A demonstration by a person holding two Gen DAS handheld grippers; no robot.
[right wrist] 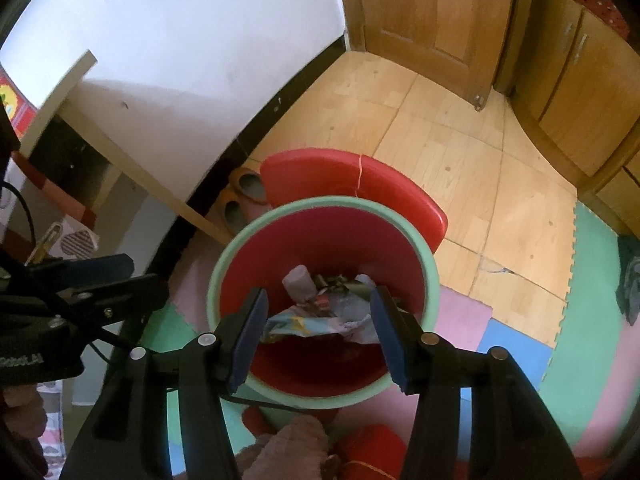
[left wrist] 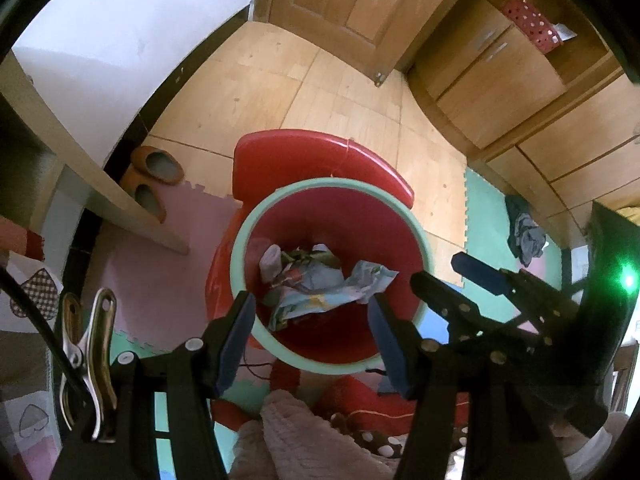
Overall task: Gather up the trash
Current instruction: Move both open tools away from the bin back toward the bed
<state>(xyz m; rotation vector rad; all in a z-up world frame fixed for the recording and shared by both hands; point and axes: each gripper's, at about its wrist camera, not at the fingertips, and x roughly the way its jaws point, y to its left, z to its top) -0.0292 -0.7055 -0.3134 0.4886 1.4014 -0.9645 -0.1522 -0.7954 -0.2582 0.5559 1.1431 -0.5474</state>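
A red bin with a pale green rim (left wrist: 332, 184) (right wrist: 320, 202) stands on the foam mat below both grippers. Crumpled printed wrappers and paper (left wrist: 304, 284) (right wrist: 320, 312) lie in its bottom. My left gripper (left wrist: 310, 302) hangs over the bin mouth, pointing steeply down, open with nothing between its blue pads. My right gripper (right wrist: 319, 295) hovers beside it over the same bin, also open and empty. Each shows in the other's view: the right gripper (left wrist: 452, 276) at the bin's right rim, the left gripper (right wrist: 140, 274) at its left.
A red plastic piece (left wrist: 320, 152) stands behind the bin. Orange slippers (left wrist: 160, 168) lie by the wall under a tilted board (left wrist: 120, 200). A crumpled grey cloth (left wrist: 526, 236) lies on the green mat. A wooden door and cabinets (left wrist: 500, 72) stand beyond. A fuzzy pink fabric (left wrist: 288, 432) shows below.
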